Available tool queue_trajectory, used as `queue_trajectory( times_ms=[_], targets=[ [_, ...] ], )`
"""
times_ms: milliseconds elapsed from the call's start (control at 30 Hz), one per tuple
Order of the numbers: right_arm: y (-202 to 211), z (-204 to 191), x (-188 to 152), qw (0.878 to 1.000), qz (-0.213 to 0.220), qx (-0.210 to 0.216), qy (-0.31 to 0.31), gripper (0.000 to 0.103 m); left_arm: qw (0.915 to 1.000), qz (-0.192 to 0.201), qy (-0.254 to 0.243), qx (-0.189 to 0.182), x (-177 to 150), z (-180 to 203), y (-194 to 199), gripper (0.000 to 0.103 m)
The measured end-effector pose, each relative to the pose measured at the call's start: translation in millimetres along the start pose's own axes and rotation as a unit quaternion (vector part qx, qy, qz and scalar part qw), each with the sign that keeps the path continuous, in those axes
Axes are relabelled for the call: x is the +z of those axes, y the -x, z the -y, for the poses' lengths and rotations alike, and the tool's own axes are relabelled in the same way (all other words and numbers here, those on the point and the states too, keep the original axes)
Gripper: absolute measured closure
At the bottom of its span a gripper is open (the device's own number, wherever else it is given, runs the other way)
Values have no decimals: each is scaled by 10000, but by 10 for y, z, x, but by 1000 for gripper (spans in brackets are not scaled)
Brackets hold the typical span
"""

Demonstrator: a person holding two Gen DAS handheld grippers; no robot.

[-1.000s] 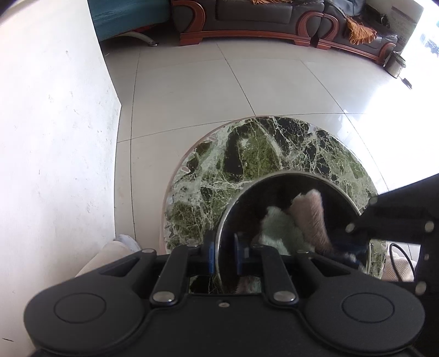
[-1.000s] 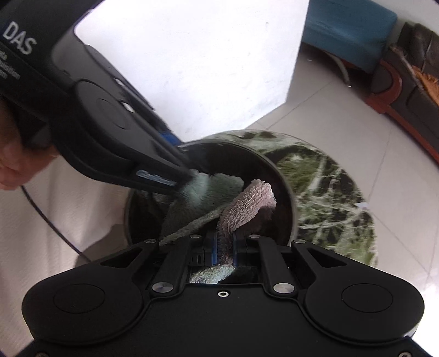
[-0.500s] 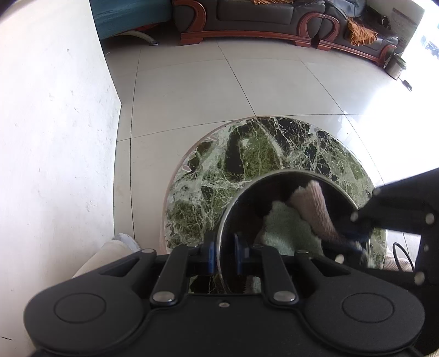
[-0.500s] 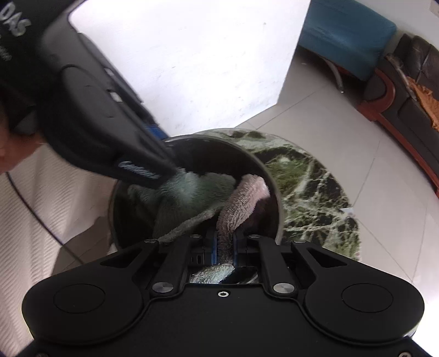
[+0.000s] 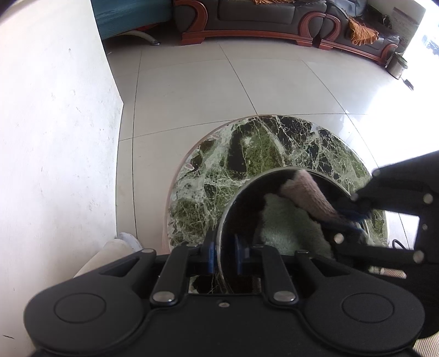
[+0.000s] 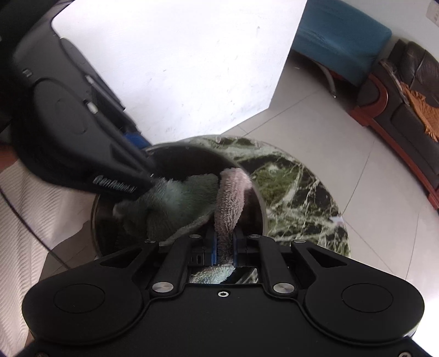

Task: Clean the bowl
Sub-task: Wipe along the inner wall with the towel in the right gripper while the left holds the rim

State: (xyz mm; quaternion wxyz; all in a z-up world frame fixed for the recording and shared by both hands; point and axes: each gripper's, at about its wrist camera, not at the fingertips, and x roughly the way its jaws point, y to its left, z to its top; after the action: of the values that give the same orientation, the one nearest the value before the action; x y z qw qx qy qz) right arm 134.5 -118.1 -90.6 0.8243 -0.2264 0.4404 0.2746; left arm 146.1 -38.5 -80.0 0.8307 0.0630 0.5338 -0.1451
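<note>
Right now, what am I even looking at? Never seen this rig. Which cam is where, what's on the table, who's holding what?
There is no robot. A person holds a two-finger gripper in each hand, and each gripper carries a fisheye camera looking forward along its fingers, so the black shape at the bottom of each picture is that gripper's own body.

In the left wrist view, the left gripper is shut on the rim of a dark metal bowl, steadying it. The bowl sits on a round green marble table.

In the right wrist view, the right gripper is shut on a towel, pink on one side and pale green on the other, pressed inside the bowl. The black arm at upper left is the other gripper.

A sofa stands behind.
</note>
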Motion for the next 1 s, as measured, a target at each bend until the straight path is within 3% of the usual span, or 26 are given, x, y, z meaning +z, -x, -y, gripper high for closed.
queue_trajectory(
  times_ms=[167,433,767,1000],
  targets=[
    [29,-89,16,9993,28,353,-97,93,10000,20,16,7,-6,-1,1,90],
    [-42,52,93,9997,193,-130,-16,93,10000,-7,41,28,-9,-19,10,90],
    [-54,-167,64,9993,41,324,161,93,10000,9,39,-44,-9,-17,7,90],
    [-164,-7,201,9993,168,-200,270,93,9998,-11,173,-122,-34,-82,22,90]
  ],
)
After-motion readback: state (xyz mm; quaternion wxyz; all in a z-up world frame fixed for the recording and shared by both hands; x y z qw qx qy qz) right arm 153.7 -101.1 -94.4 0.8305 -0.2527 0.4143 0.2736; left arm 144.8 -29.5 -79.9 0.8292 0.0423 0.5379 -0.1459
